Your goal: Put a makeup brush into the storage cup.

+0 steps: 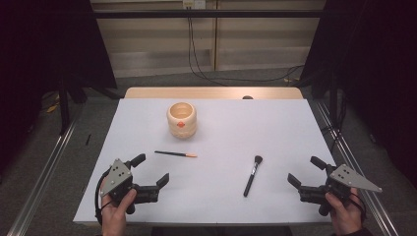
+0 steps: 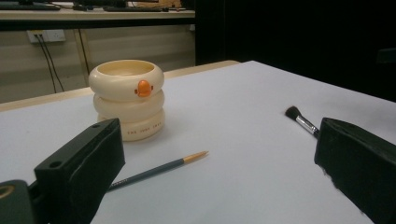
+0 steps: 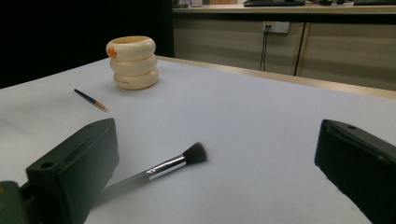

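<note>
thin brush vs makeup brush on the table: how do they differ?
The thin brush is slim with an orange tip; the makeup brush is thicker, with a silver collar and fluffy dark bristles. The thin brush lies nearly crosswise near the cream pot; the makeup brush lies more lengthwise, farther right. Both lie flat on the table, untouched.

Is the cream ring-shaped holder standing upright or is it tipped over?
Upright: the cream ring-shaped holder rests on its base on the white table, with its open mouth facing up.
</note>
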`<state>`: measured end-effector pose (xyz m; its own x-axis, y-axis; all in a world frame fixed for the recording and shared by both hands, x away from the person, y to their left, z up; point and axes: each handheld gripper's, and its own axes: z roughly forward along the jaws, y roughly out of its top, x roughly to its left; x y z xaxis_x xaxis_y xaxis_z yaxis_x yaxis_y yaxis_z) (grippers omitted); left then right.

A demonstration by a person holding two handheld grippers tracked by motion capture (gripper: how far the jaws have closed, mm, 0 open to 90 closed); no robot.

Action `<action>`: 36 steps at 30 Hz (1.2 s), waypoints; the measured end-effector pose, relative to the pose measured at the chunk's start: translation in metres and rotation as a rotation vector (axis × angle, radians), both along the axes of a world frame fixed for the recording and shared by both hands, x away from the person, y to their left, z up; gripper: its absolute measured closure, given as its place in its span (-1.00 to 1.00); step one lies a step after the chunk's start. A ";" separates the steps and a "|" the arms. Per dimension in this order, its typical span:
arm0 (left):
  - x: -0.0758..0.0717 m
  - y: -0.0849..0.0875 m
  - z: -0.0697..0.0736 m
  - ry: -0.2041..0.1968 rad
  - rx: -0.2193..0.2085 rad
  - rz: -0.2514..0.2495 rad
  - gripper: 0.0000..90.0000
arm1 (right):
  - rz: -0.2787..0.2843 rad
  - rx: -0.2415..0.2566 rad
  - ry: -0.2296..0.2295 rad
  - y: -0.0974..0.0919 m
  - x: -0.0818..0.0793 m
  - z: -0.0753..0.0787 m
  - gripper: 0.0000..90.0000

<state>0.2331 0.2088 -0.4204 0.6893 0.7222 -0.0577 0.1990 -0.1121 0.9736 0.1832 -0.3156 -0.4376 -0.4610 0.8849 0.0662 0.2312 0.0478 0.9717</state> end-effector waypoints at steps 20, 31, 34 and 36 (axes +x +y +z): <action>0.033 -0.014 0.012 -0.005 0.011 -0.070 -0.97 | -0.016 -0.004 0.009 0.001 0.001 -0.001 -1.00; 0.051 -0.015 0.024 -0.021 0.020 -0.064 -0.98 | -0.014 -0.004 0.010 0.001 0.001 -0.001 -1.00; 0.058 -0.016 0.026 -0.019 0.039 -0.080 -0.98 | -0.015 -0.001 0.011 0.001 0.001 -0.001 -1.00; 0.059 -0.017 0.026 -0.014 0.032 -0.075 -0.98 | -0.014 -0.005 0.010 0.000 0.001 -0.002 -1.00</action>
<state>0.2922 0.1916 -0.3943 0.7423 0.6696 -0.0254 0.1750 -0.1571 0.9720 0.1845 -0.3151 -0.4391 -0.4481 0.8915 0.0664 0.2412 0.0491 0.9692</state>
